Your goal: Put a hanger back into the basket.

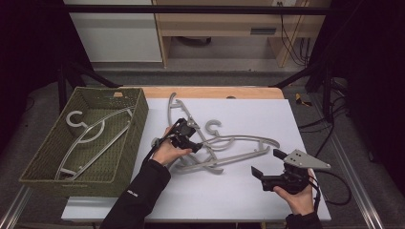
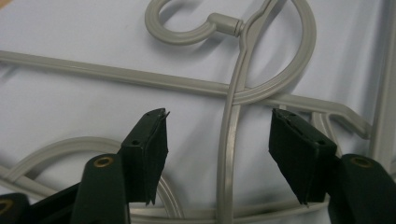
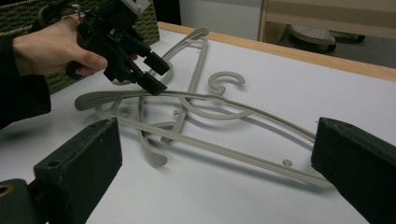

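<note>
Black jaws of my left gripper (image 2: pixel 217 154) stand spread, straddling a thin bar of the grey hangers (image 1: pixel 224 145) tangled at the middle of the white table (image 1: pixel 248 195). My right gripper (image 1: pixel 267 168) waits apart near the table's front right, jaws wide, holding nothing. I judge the hangers light, stiff, slick plastic; the straight bar offers the surest hold. A woven basket (image 1: pixel 45 157) sits left.
</note>
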`<state>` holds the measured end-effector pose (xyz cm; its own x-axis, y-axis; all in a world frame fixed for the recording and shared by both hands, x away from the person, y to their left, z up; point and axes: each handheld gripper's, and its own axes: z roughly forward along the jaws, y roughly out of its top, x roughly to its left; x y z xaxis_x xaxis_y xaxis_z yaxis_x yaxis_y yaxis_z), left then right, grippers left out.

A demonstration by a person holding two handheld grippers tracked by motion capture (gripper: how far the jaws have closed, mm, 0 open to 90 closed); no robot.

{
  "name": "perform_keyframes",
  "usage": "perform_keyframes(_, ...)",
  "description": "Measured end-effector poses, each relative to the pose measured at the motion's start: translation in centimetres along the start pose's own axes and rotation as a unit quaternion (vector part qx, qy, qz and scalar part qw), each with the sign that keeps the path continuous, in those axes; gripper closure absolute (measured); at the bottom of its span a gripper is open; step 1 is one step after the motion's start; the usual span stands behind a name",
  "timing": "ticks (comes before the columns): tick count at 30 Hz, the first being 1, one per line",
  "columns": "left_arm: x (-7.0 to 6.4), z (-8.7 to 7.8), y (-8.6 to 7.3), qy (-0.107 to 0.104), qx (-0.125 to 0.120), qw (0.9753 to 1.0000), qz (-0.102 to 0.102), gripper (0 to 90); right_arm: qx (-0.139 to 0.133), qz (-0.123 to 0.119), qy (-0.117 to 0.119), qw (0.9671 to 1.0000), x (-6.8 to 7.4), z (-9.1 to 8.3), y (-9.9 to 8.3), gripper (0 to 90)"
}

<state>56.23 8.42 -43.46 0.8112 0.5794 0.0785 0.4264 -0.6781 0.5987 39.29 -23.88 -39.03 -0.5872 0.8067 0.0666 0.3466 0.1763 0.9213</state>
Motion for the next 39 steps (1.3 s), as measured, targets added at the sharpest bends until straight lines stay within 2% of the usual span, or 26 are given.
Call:
perform_keyframes(4,0.0,0.8,-0.1,-0.004,0.009,0.9999,-0.002,46.4,-0.002,-0.001,0.0,1.0,0.0,0.0,0.0,2.2)
perform_keyframes(6,0.1,1.2,-0.1,-0.002,0.018,0.9998,0.005,47.8,-0.002,-0.001,0.001,1.0,0.0,0.0,0.0,2.2)
perform_keyframes(8,0.0,1.5,-0.1,-0.011,0.018,0.9997,0.008,51.4,-0.001,-0.002,0.001,1.0,0.0,0.0,0.0,2.2)
perform_keyframes(13,-0.1,2.3,0.0,-0.008,0.027,0.9995,0.013,61.7,0.003,-0.002,0.003,1.0,0.1,0.2,-0.1,2.2)
perform_keyframes(24,0.0,2.8,0.0,-0.016,0.039,0.9991,0.01,76.7,0.003,-0.003,0.003,1.0,0.1,0.2,0.0,2.2)
perform_keyframes(32,-0.3,2.5,0.0,-0.023,0.05,0.9983,0.019,80.6,0.003,-0.003,0.003,1.0,0.1,0.1,0.0,2.2)
perform_keyframes(39,-0.5,1.7,-0.2,-0.025,0.042,0.9988,0.007,81.5,0.002,-0.004,0.001,1.0,0.1,0.1,0.0,2.3)
